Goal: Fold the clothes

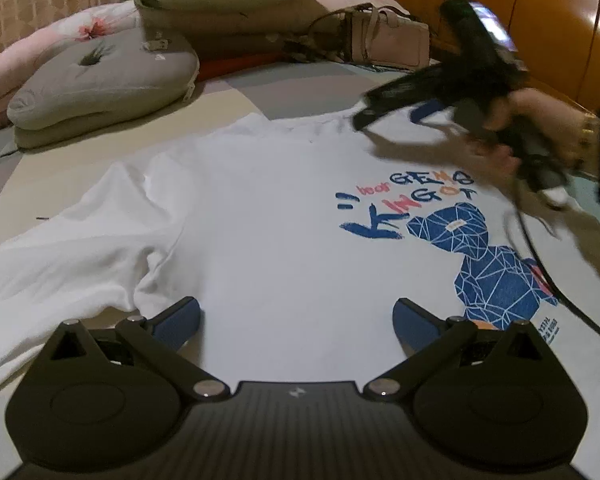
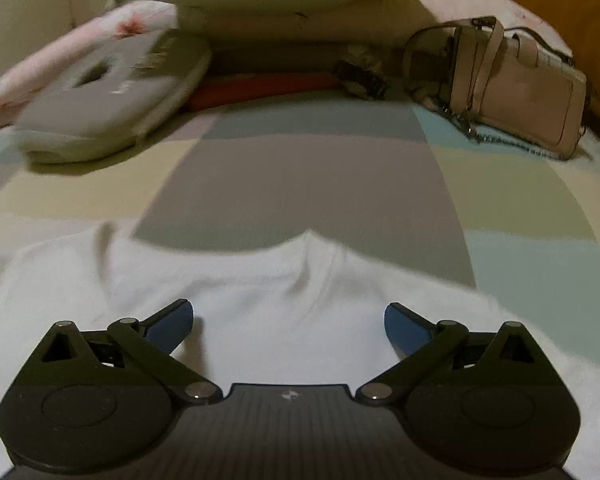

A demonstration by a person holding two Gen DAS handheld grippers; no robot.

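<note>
One white T-shirt [image 1: 268, 216] lies flat, print side up, on the bed [image 2: 300, 184]. Its long axis runs from the hem, under the left wrist camera, up to the collar [image 2: 308, 248], which points toward the handbag [image 2: 516, 92] and pillows.

Left tongs [image 1: 296, 320]: spread wide, empty, hovering over the lower body of the shirt, left of the blue bear print [image 1: 488, 264]. The loose left sleeve [image 1: 60, 264] lies out to their left side, rumpled.

Right tongs [image 2: 288, 324]: also spread wide, holding nothing, low over the shirt's upper part. The collar sits straight ahead of them, just beyond the tips and roughly centred between the two pads. In the left wrist view the right tongs [image 1: 364, 118] are motion-blurred near the collar, gripped by a hand [image 1: 512, 128].

Judgement: the right tongs are nearer the collar and shoulder edge, the left nearer the hem and sleeve, so the fold likely starts with each taking its own end.

Counts: one shirt, one print, two tongs, one handbag, one grey cushion [image 1: 100, 80], at least two pillows behind it.
</note>
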